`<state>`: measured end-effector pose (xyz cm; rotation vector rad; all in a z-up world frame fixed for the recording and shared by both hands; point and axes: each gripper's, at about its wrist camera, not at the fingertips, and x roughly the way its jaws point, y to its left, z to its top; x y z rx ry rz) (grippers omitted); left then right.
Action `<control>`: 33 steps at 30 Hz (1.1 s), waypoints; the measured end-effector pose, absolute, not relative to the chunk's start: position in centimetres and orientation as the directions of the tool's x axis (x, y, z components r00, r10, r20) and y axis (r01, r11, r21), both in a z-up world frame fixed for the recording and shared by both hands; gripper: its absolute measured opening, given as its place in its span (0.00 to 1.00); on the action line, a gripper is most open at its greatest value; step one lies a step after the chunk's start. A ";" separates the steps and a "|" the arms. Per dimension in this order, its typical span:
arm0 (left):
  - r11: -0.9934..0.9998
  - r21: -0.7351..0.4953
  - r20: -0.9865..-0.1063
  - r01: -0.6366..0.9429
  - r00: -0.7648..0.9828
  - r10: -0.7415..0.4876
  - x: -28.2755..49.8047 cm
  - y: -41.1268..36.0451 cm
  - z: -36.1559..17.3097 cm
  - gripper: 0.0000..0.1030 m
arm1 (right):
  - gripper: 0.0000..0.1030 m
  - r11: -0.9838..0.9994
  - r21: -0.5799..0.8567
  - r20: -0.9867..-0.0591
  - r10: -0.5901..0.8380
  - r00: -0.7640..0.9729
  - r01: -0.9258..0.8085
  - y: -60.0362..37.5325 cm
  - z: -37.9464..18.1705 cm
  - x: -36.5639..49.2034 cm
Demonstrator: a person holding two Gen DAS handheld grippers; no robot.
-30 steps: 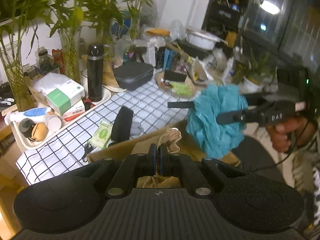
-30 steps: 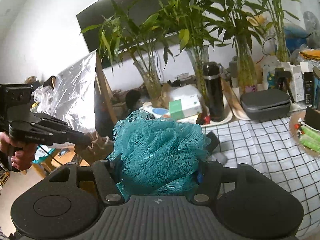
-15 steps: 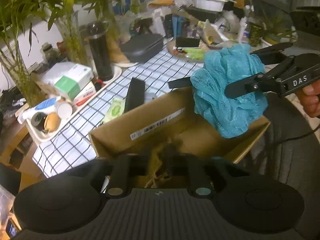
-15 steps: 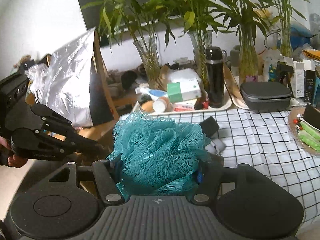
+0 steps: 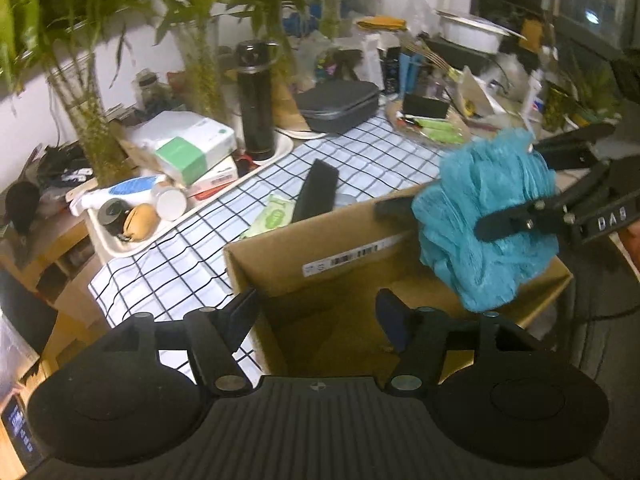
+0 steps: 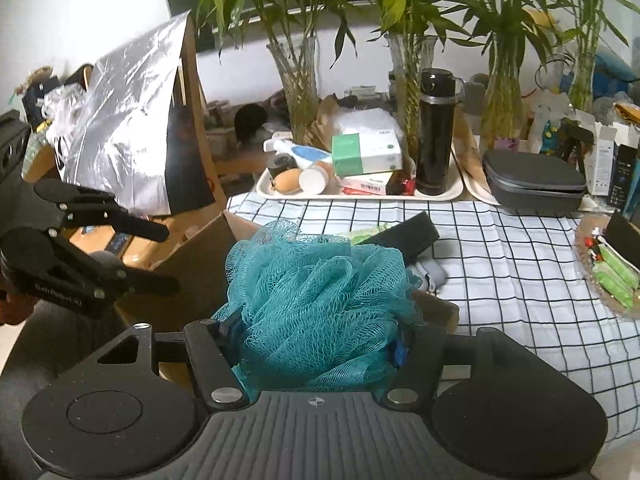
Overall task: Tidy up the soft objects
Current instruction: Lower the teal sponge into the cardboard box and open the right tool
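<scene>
Holding the teal mesh bath pouf [image 6: 320,300] clenched in my right tool [image 6: 316,340] above the open brown cardboard box [image 5: 360,264], left tool [image 5: 316,312] spread empty, I fear netting snagging on release.

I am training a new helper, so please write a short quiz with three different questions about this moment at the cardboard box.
1. True or false: the right gripper is shut on the teal bath pouf.
2. What is between the fingers of the left gripper? A) a brown cloth B) nothing C) a black flask
3. Fill in: the pouf hangs above the open ____.

Key
1. True.
2. B; its jaws have just been opening and stand apart over the cardboard box.
3. cardboard box.
</scene>
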<state>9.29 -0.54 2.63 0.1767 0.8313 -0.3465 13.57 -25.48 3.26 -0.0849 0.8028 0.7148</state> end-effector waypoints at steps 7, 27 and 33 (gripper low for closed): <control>0.950 -0.012 -0.750 0.312 0.626 -0.214 9.7 0.3 2.4 0.62 | 0.90 0.758 0.127 -0.738 0.503 0.449 -0.640 -23.8 2.1 13.7; 0.964 -0.047 -0.730 0.263 0.649 -0.213 10.4 1.6 2.5 0.63 | 1.00 0.829 0.156 -0.686 0.482 0.545 -0.537 -26.9 2.4 14.1; 0.964 -0.060 -0.723 0.258 0.655 -0.220 10.7 1.8 2.6 0.63 | 1.00 0.844 0.160 -0.668 0.474 0.573 -0.511 -27.6 2.9 14.4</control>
